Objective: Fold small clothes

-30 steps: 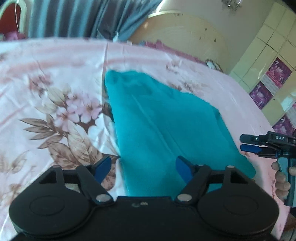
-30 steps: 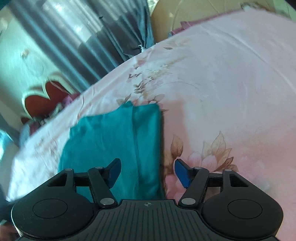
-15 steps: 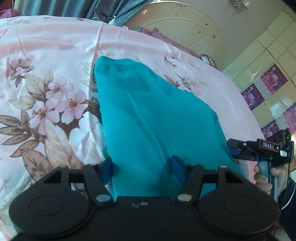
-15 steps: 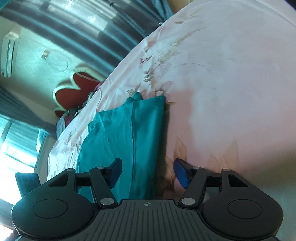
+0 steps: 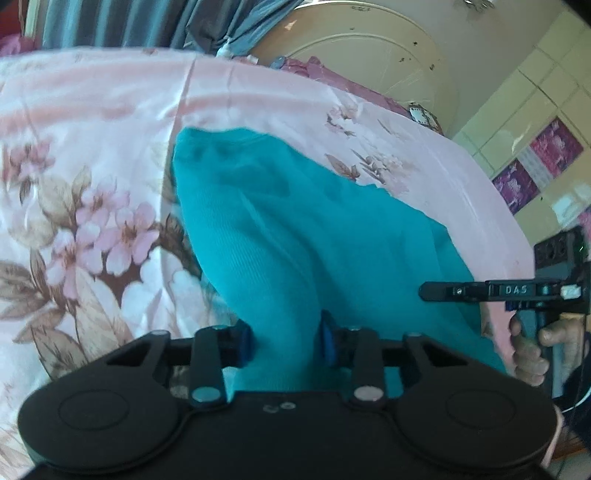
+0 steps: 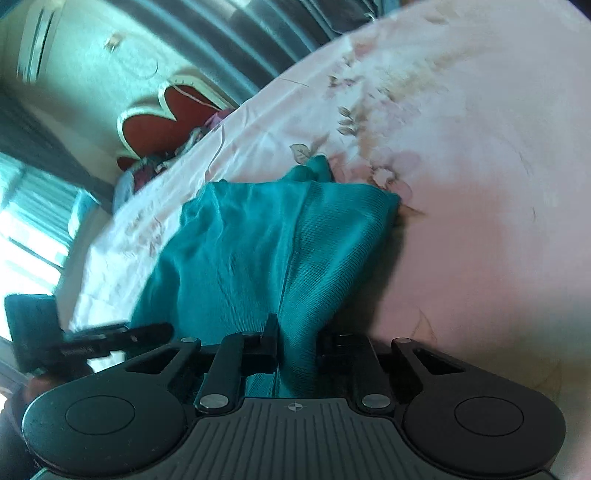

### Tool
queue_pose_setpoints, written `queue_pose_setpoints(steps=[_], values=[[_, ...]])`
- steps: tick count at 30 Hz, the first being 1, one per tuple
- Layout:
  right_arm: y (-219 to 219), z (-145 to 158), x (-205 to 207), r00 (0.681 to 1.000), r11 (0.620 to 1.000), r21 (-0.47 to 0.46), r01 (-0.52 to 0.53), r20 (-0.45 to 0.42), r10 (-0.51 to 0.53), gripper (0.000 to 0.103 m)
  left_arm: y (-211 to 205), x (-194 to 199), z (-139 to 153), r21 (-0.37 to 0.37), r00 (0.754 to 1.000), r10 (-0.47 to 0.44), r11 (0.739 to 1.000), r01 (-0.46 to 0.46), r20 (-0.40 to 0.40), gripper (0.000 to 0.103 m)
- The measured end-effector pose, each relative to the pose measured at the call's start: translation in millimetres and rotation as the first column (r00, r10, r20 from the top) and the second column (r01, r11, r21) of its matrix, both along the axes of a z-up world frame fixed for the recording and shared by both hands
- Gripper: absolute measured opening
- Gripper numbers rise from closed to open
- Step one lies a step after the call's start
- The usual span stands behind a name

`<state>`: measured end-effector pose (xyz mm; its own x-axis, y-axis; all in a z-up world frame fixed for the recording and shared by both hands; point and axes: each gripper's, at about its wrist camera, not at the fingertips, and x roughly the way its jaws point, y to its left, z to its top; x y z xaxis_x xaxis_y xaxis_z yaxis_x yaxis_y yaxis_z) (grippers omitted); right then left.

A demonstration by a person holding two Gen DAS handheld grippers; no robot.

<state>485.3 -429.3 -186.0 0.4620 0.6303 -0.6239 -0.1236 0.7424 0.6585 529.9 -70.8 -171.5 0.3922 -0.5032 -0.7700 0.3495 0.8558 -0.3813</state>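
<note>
The left gripper (image 5: pixel 286 341) has just closed and pinches the near edge of the teal cloth (image 5: pixel 295 236). The right gripper (image 6: pixel 297 349) has just closed too, pinching the other near corner. Two grips probably keep the edge straight for folding. The cloth lies on the flowery pink sheet (image 5: pixel 92 122), stretching away toward the curtains (image 5: pixel 110 22).

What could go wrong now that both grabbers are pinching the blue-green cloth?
Each gripper, left gripper and right gripper, has just closed on only a bunched edge of the teal garment, so a corner might slip out when lifted. The cloth looks wrinkled between them, so the fold may come out crooked. It could also drag the floral bedsheet.
</note>
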Motion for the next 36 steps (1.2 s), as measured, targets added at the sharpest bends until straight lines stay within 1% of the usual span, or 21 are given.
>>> queue_pose_setpoints(steps=[2, 4, 5, 7, 10, 14, 20, 26, 30, 36], values=[[5, 14, -4, 0.999, 1.0, -0.029, -0.002, 0.037, 0.003, 0.014, 1, -4, 9, 0.003, 0.999, -0.013, 1.0, 0.013, 0.029, 0.029], [13, 31, -6, 0.997, 0.998, -0.055, -0.007, 0.075, 0.011, 0.014, 6, -8, 19, -0.011, 0.998, -0.027, 1.0, 0.028, 0.054, 0.027], [18, 40, -6, 0.995, 0.998, -0.066, -0.011, 0.095, 0.018, 0.014, 10, -10, 26, -0.019, 0.997, -0.039, 0.999, 0.041, 0.069, 0.027], [31, 58, -8, 0.991, 0.996, -0.082, -0.02, 0.131, 0.03, 0.014, 19, -13, 39, -0.009, 0.993, -0.057, 0.998, 0.059, 0.099, 0.027], [60, 80, -9, 0.985, 0.996, -0.087, -0.026, 0.17, 0.041, 0.014, 45, -16, 59, -0.01, 0.989, -0.067, 0.998, 0.069, 0.136, 0.027], [109, 94, -5, 0.979, 0.995, -0.09, -0.047, 0.195, 0.064, 0.014, 90, -17, 78, 0.005, 0.985, -0.062, 0.998, 0.062, 0.162, 0.027], [186, 92, 5, 0.978, 0.995, -0.068, -0.076, 0.189, 0.088, 0.014, 162, -25, 85, 0.04, 0.986, -0.034, 0.999, 0.028, 0.166, 0.027], [248, 79, 9, 0.981, 0.994, -0.043, -0.104, 0.159, 0.11, 0.014, 215, -32, 73, 0.041, 0.989, -0.005, 0.999, -0.001, 0.146, 0.027], [275, 67, 8, 0.983, 0.992, -0.047, -0.117, 0.134, 0.122, 0.014, 241, -38, 64, 0.041, 0.992, 0.003, 0.999, -0.008, 0.126, 0.027], [292, 43, 8, 0.989, 0.991, -0.067, -0.119, 0.085, 0.125, 0.014, 262, -39, 42, 0.037, 0.996, 0.01, 0.999, -0.013, 0.087, 0.027]])
